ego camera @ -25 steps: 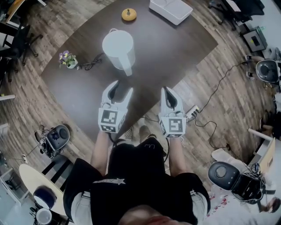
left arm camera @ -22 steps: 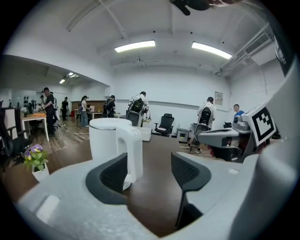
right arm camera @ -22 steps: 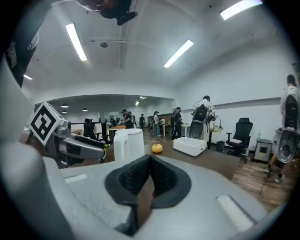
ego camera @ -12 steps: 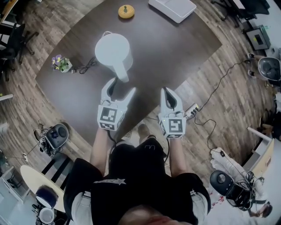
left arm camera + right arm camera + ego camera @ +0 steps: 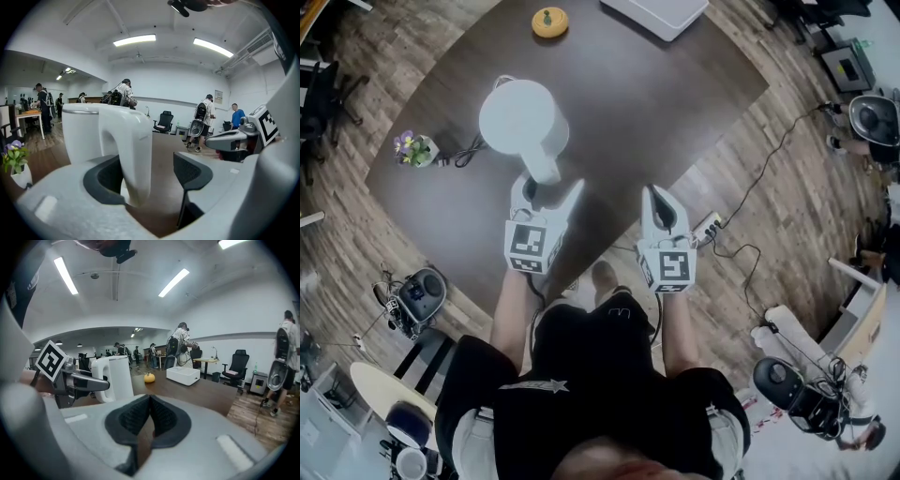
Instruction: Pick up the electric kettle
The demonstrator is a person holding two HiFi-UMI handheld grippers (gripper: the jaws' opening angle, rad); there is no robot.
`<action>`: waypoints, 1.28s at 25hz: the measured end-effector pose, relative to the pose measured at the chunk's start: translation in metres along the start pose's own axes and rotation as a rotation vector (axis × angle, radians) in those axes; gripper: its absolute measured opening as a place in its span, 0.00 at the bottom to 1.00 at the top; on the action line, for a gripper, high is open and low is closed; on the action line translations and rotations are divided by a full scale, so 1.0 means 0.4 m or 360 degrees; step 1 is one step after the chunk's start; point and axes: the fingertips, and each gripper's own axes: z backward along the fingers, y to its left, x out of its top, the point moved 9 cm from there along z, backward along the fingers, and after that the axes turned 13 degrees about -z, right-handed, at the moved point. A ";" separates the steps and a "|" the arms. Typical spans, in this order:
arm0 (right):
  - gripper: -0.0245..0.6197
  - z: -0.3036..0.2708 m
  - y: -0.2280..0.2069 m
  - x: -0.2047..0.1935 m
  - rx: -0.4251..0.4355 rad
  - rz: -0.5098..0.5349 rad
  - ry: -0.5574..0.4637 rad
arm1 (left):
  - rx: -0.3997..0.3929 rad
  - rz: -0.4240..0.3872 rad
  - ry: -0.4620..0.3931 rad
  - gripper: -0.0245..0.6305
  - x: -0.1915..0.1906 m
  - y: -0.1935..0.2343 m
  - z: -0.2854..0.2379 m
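Note:
The white electric kettle [image 5: 523, 114] stands on the dark table [image 5: 675, 84], its handle [image 5: 543, 169] turned toward me. My left gripper [image 5: 549, 187] is open. Its jaws have just been opening wider, and the handle now stands between them. In the left gripper view the handle [image 5: 135, 145] sits close to the left pad [image 5: 104, 180], with a gap to the right pad [image 5: 191, 172]. My right gripper [image 5: 662, 199] hovers at the table's near edge, shut and empty. In the right gripper view its pads [image 5: 161, 420] meet, and the kettle [image 5: 116, 377] is far left.
A small flower pot [image 5: 412, 148] and the kettle's cable [image 5: 471, 150] lie left of the kettle. An orange round object [image 5: 549, 21] and a white box [image 5: 656, 11] sit at the far side. A power strip [image 5: 707, 225] and cables lie on the floor to the right.
Both grippers have moved forward and down toward the kettle. The left jaws have spread wider and the kettle's handle has come in between them. The right gripper stays shut.

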 end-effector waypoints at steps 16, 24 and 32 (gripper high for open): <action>0.05 0.006 -0.070 -0.007 -0.0089 -0.0035 0.0015 | -0.0072 -0.0012 -0.0003 0.54 0.020 -0.019 -0.087; 0.05 0.012 -0.107 -0.016 -0.0153 -0.0062 0.0036 | -0.0145 -0.0066 -0.0031 0.52 0.027 -0.038 -0.145; 0.05 0.010 -0.143 -0.025 -0.0201 -0.0090 0.0060 | -0.0154 -0.0130 -0.0042 0.43 0.045 -0.050 -0.210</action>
